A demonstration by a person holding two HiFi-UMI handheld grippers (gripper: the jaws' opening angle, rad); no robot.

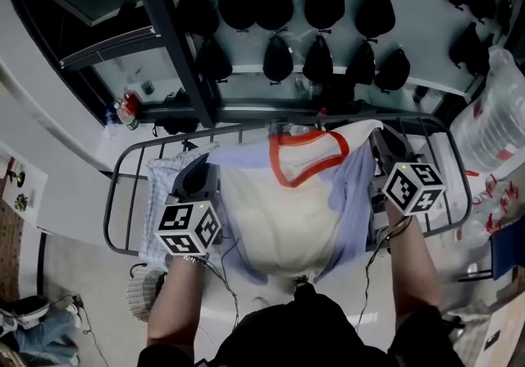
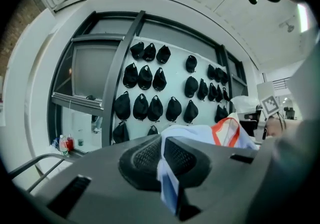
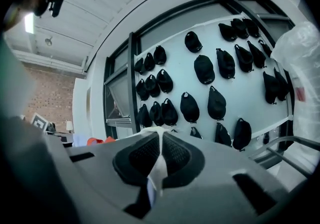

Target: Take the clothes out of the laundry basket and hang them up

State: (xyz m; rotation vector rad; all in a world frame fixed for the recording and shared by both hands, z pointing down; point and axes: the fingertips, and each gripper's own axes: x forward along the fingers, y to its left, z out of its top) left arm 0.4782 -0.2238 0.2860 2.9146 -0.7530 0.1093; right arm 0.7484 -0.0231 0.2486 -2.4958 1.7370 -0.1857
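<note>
I hold a cream shirt point(image 1: 283, 213) with a red neckline and pale blue sleeves spread between both grippers, above the metal drying rack point(image 1: 121, 185). My left gripper point(image 1: 201, 175) is shut on the shirt's left shoulder. In the left gripper view, blue fabric point(image 2: 168, 180) is pinched in the left gripper point(image 2: 161, 144). My right gripper point(image 1: 384, 150) is shut on the right shoulder. In the right gripper view, a cream fold point(image 3: 158, 168) runs through the right gripper point(image 3: 160, 140). The shirt's body hangs down toward me and hides the rack's middle bars.
A pale patterned cloth point(image 1: 162, 185) lies over the rack's left side. A white perforated basket point(image 1: 145, 293) stands on the floor at lower left. Black caps point(image 1: 324, 0) hang on the wall beyond the rack. A clear plastic bag point(image 1: 496, 123) sits at the right, and bottles point(image 1: 125, 111) stand far left.
</note>
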